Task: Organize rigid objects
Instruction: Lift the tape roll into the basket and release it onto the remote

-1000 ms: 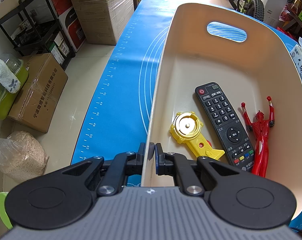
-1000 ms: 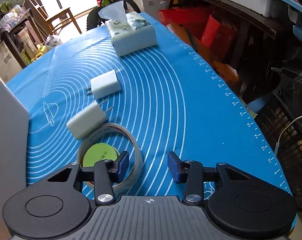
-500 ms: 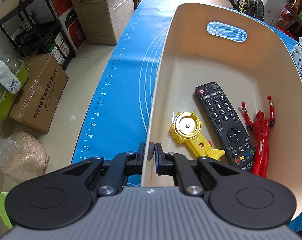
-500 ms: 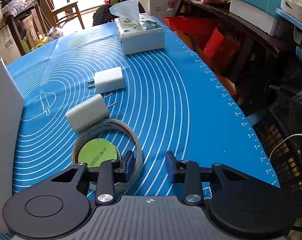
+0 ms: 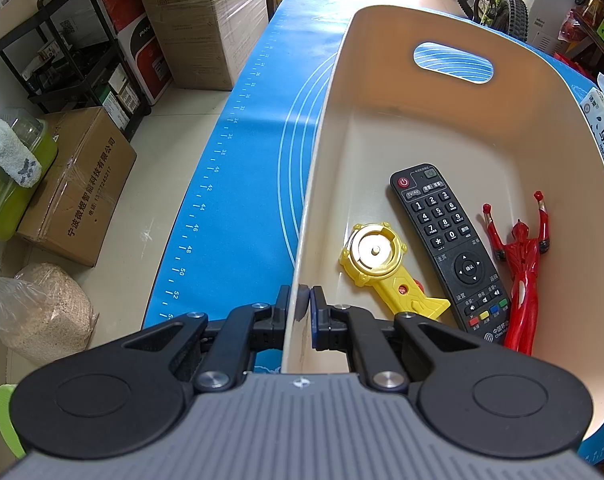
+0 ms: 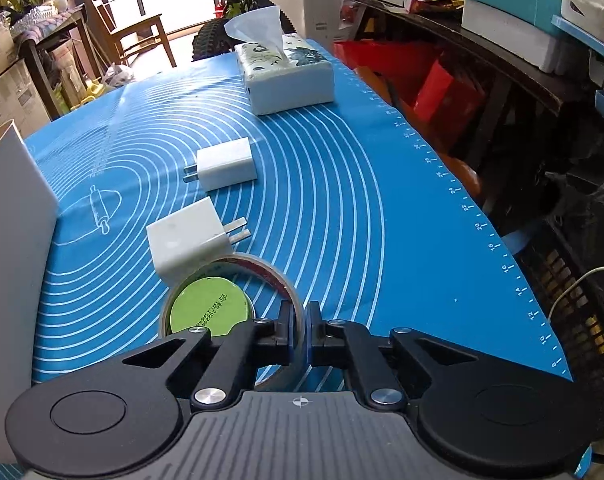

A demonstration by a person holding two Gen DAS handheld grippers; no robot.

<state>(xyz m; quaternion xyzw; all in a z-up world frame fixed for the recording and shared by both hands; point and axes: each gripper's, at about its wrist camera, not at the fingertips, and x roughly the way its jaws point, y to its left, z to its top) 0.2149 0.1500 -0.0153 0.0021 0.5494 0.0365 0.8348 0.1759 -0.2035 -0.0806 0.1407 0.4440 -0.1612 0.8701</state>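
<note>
Both grippers clamped: tape roll and bin wall.
At lower centre, my right fingers [image 6: 300, 328] pinch the tape roll's [image 6: 230, 304] rim on the blue surface [image 6: 341, 208]; my left fingers [image 5: 300, 308] grip the bin [image 5: 321, 168] wall.

From my left wrist view, the cream plastic bin [image 5: 381, 128] holds the yellow plastic toy launcher [image 5: 385, 264] left of the black remote control [image 5: 449, 248], with the red plastic figure [image 5: 521, 264] right of it. On my right, the clear tape roll [image 6: 238, 304] lies nearest on the blue silicone mat [image 6: 361, 208], touching one white charger plug [image 6: 186, 236]; another white charger plug [image 6: 226, 164] lies behind it, the white tissue box [image 6: 290, 80] farthest.
</note>
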